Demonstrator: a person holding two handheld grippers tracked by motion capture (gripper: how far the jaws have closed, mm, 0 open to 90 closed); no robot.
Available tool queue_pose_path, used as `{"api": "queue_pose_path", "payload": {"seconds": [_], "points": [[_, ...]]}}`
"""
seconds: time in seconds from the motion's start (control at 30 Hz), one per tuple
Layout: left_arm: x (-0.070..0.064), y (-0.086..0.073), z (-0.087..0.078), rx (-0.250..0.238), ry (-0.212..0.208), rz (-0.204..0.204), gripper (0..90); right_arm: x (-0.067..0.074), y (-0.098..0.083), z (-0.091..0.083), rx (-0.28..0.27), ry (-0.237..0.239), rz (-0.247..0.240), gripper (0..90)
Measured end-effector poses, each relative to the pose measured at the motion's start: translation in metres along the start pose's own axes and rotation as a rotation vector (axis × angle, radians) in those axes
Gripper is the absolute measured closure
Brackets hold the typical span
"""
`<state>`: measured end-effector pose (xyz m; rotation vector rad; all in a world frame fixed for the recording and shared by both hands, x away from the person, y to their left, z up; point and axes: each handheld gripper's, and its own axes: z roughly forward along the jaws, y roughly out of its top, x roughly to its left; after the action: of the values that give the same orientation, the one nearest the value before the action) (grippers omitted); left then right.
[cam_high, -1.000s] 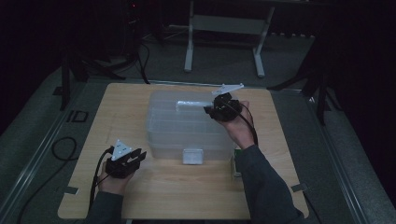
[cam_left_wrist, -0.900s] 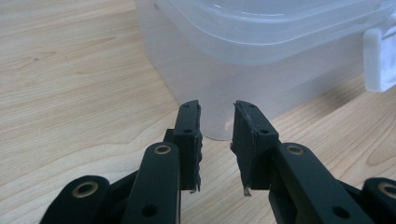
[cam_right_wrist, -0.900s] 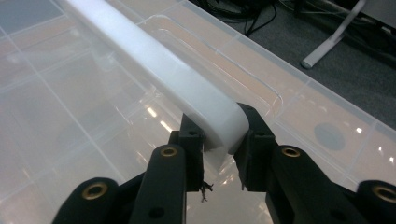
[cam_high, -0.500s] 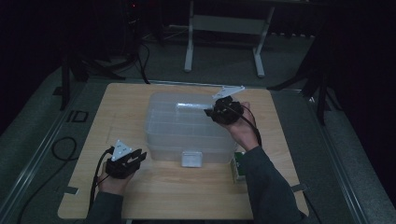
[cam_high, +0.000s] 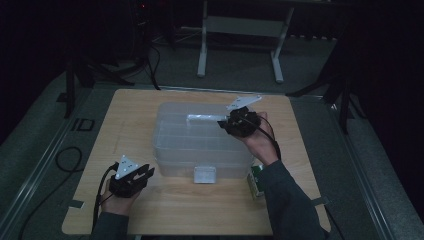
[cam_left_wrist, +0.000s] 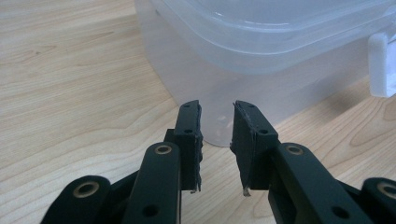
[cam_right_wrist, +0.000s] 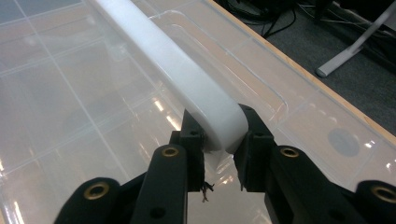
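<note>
Handle (cam_right_wrist: 187, 84) atop the clear box (cam_high: 200, 150) sits clamped in the right gripper (cam_right_wrist: 219, 135); left gripper (cam_left_wrist: 217, 126) gapes near the box's corner.

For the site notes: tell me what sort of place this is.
Probably a lab or studio recording bay: a lone wooden table on grey carpet, dark stands and cables around it, and a metal table frame behind.

A clear, frosted box (cam_high: 200, 145) with a white handle (cam_right_wrist: 187, 79) and white latch (cam_high: 205, 174) sits on a pale wood-grain surface (cam_high: 165, 210) beside a green-and-white carton (cam_high: 256, 181); fingers (cam_left_wrist: 191, 135) black.
</note>
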<state>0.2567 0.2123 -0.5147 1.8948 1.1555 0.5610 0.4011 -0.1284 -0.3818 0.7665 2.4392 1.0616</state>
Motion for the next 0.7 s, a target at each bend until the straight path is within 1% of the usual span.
{"api": "queue_pose_path", "payload": {"seconds": [0.07,0.13,0.2,0.27,0.37,0.47,0.6,0.63,0.7], "points": [[0.0,-0.001,0.0,0.0,0.001,0.0,71.9,0.001,0.002,-0.001,-0.008,-0.023,-0.001,63.0],[0.001,-0.001,0.002,0.005,0.003,-0.001,71.8,0.001,0.004,0.0,-0.018,-0.012,-0.001,58.1],[0.002,-0.002,0.003,0.013,0.001,0.0,71.7,0.004,0.008,0.001,-0.008,-0.022,-0.004,55.4],[0.002,-0.002,0.004,0.014,0.0,0.0,71.6,0.007,0.012,0.003,-0.001,-0.025,-0.016,54.2],[0.002,-0.002,0.003,0.011,0.002,-0.001,71.6,0.01,0.016,0.006,0.016,-0.045,-0.032,53.1],[0.002,-0.002,0.003,0.011,0.004,0.002,71.2,0.011,0.018,0.009,0.024,-0.043,-0.031,52.6],[0.002,-0.002,0.003,0.011,0.001,0.0,70.8,0.01,0.017,0.013,0.041,-0.048,-0.029,55.3],[0.002,-0.002,0.003,0.01,0.0,-0.001,70.5,0.009,0.017,0.013,0.037,-0.03,-0.021,57.1],[0.001,-0.002,0.004,0.011,-0.002,-0.001,70.3,0.009,0.017,0.013,0.035,-0.028,-0.026,59.2]]}}
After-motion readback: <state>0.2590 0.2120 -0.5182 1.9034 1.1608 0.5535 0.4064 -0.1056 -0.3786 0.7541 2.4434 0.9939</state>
